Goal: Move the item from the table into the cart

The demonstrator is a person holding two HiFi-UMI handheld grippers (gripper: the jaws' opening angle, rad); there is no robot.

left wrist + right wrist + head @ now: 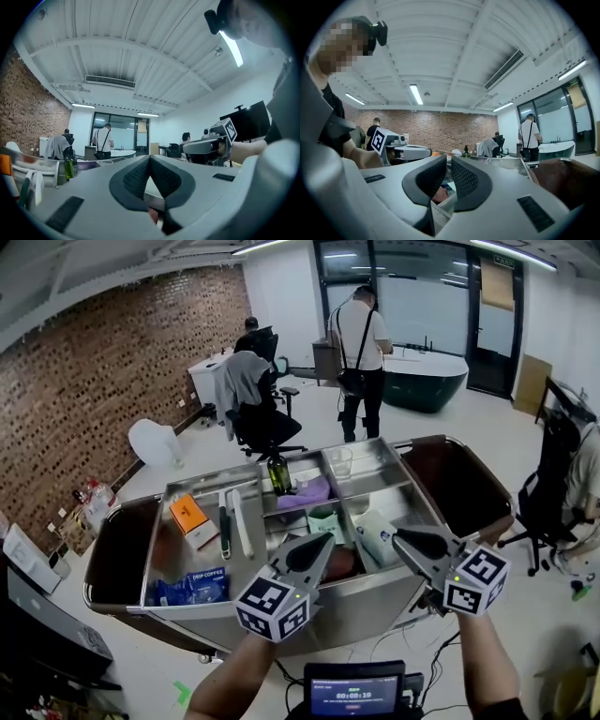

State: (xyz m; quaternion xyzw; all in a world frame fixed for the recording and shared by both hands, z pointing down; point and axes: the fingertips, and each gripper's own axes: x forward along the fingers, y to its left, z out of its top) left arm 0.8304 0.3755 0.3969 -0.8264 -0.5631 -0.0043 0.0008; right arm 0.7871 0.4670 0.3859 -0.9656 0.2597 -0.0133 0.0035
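A steel cart (375,596) with several compartments stands right in front of me. It holds an orange box (187,514), a blue coffee packet (192,587), a green bottle (278,474), a purple pack (309,491), a clear cup (339,461) and a white pouch (380,538). My left gripper (323,542) hovers over the cart's near edge, jaws shut and empty (150,159). My right gripper (398,537) hangs beside it over the same edge, its jaws (449,161) drawn together to a sliver with nothing between them. Both point up and away from the cart.
Brown side flaps (122,559) (464,479) flank the cart. A small screen (354,692) sits below my hands. A person (361,362) stands behind the cart, another sits on an office chair (258,418), and a further chair (548,493) is at the right.
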